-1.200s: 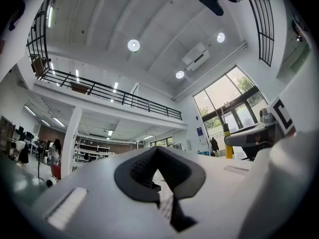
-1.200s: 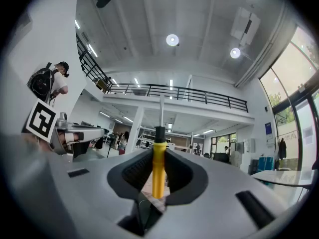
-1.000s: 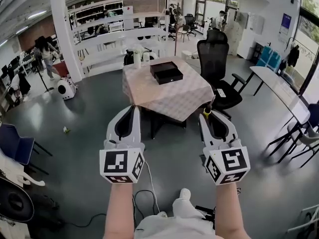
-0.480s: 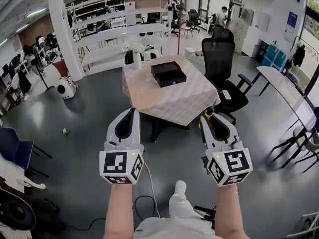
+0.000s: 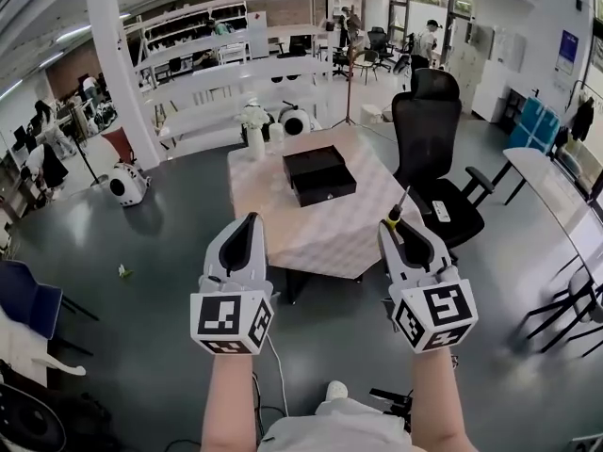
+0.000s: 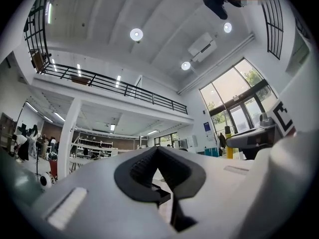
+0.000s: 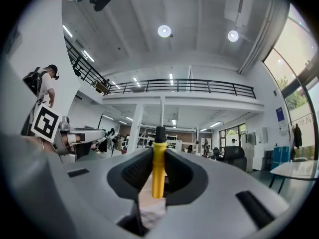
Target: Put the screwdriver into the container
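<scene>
In the head view a black open container (image 5: 320, 175) sits on a table with a pale checked cloth (image 5: 273, 215). My right gripper (image 5: 395, 226) is shut on a screwdriver (image 5: 393, 217): yellow handle, black collar, thin shaft pointing up and away. It hovers by the table's near right edge, short of the container. The right gripper view shows the yellow handle (image 7: 158, 168) clamped upright between the black pads (image 7: 135, 171). My left gripper (image 5: 248, 226) hangs over the table's near left edge. In the left gripper view the left gripper (image 6: 157, 151) has its pads meeting, with nothing between them.
A black office chair (image 5: 429, 125) stands at the table's right side. A white vase with flowers (image 5: 254, 132) is at the table's far left corner. A grey table (image 5: 556, 191) and chairs are at the right; white shelving (image 5: 226, 73) stands behind. Cables lie on the floor below.
The table and container have come nearer; both grippers now reach its near edge instead of hanging over bare floor. The screwdriver stays gripped in the right gripper.
</scene>
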`<state>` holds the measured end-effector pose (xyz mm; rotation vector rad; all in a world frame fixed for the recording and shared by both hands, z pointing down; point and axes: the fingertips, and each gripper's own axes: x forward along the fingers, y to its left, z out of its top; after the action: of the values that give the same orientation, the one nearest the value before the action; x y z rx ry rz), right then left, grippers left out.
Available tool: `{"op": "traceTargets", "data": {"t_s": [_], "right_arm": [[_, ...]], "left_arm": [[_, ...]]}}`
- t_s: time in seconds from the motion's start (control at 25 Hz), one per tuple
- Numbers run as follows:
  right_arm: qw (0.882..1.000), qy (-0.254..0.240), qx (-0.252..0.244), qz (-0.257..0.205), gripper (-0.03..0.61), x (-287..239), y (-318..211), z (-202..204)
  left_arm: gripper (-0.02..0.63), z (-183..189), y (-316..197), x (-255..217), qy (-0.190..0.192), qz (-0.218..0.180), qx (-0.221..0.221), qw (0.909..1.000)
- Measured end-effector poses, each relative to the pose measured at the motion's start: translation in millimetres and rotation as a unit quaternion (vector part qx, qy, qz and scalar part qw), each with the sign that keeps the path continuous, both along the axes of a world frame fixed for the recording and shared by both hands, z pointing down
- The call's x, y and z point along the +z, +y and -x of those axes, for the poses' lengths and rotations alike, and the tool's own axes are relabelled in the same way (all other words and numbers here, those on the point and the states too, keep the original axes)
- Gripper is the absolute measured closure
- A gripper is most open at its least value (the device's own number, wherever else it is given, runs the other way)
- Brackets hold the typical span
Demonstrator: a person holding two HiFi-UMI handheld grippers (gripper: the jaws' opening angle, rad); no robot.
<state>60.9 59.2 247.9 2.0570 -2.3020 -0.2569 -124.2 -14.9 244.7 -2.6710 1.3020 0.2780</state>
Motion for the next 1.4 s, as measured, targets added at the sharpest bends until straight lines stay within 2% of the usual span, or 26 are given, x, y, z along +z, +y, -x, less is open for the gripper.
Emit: {"op": "traceTargets", "data": {"t_s": [0.36,0.6,0.88,1.16,1.4], "right_arm": [[1.000,-0.002,-0.015,0.016,0.503,21.7,-90.3,-71.2],[0.999,-0.017,-0.018,0.028,0.503,32.9,-140.4,-96.5],[0.999,-0.028,-0.020,0.037,0.503,52.9,-211.1,-132.7],[0.998,-0.024,-0.028,0.060,0.503,65.5,-309.7,-156.9],[0.994,-0.010,-0.058,0.091,0.503,79.9,-395.8,-158.1]], "left_arm": [[0.606,-70.7,-84.2,22.7,-0.008,0.011,-0.009,0.9999],[0.606,-86.1,-135.7,22.2,-0.008,0.017,-0.020,0.9996],[0.607,-120.2,-209.1,34.7,-0.015,0.017,-0.024,0.9995],[0.606,-146.0,-302.8,50.1,-0.013,0.031,-0.023,0.9992],[0.606,-148.1,-380.7,56.2,-0.005,0.040,-0.038,0.9985]]}}
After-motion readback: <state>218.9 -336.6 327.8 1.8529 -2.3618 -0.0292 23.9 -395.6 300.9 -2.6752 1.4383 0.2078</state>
